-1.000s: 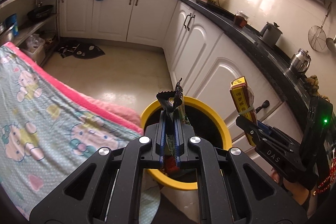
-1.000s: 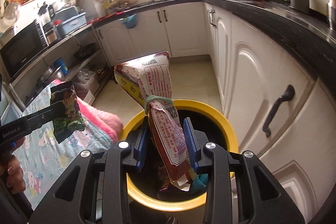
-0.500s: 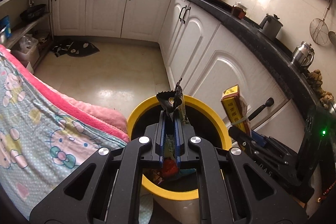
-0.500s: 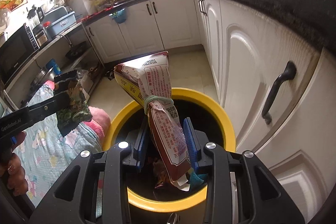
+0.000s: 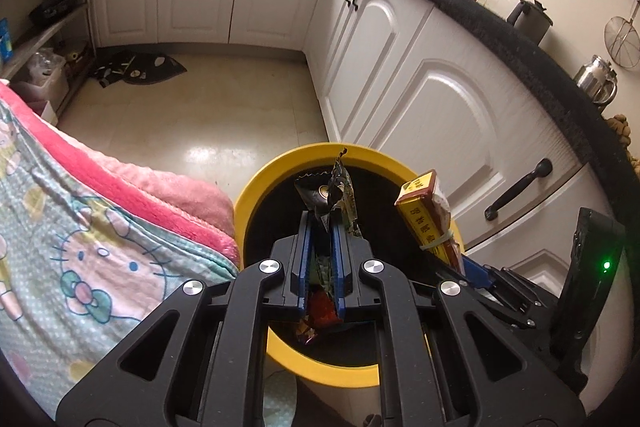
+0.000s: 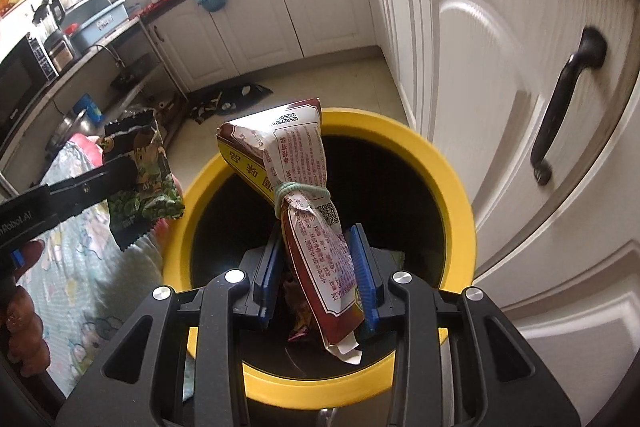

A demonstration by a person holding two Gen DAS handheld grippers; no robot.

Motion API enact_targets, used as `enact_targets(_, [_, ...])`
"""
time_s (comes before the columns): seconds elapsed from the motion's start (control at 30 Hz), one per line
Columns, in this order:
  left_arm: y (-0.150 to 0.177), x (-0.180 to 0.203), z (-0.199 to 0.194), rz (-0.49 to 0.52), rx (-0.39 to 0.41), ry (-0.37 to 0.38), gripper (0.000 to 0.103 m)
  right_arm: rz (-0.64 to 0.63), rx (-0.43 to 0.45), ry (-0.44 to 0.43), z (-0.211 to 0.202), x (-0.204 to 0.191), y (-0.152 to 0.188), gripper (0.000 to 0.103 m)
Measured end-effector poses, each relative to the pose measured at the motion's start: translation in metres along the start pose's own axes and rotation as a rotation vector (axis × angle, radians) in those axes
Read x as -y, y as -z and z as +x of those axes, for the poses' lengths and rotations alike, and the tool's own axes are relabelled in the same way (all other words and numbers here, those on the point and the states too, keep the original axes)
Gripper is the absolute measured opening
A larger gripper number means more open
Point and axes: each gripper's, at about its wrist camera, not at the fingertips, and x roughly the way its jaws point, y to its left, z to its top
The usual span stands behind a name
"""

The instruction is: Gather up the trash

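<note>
Both grippers hang over the yellow-rimmed bin [image 6: 460,195] — the right gripper [image 6: 316,263] clamps a tied snack bag [image 6: 304,187] directly above the opening, the left gripper [image 5: 320,243] pinches a dark wrapper [image 5: 332,195], nearer the rim.

From the right wrist view, your hand [image 6: 18,291] at 9 o'clock is cut off by the frame edge. The bin [image 6: 460,211] floor is hidden in shadow; items inside cannot be identified. Print on the tied packet [image 6: 308,187] is too small to read. The cabinet handle [image 6: 560,107] at 2 o'clock is blurred.
</note>
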Motion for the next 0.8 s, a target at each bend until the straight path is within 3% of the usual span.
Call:
enact_targets(0.33, [0.001, -0.002, 0.024, -0.010, -0.058, 0.009, 0.010, 0.026, -0.050, 0.014, 0.026, 0.007, 0.012, 0.034])
enact_targets(0.4, [0.001, -0.003, 0.025, -0.014, -0.061, 0.006, 0.012, 0.034, -0.058, 0.013, 0.029, 0.007, 0.009, 0.045])
enact_targets(0.73, [0.003, -0.016, 0.015, -0.034, -0.059, -0.031, 0.047, 0.063, -0.041, 0.027, 0.021, 0.012, 0.009, 0.055])
enact_targets(0.8, [0.003, -0.021, 0.009, -0.040, -0.051, -0.040, 0.050, 0.062, -0.034, 0.033, 0.018, 0.012, 0.008, 0.059])
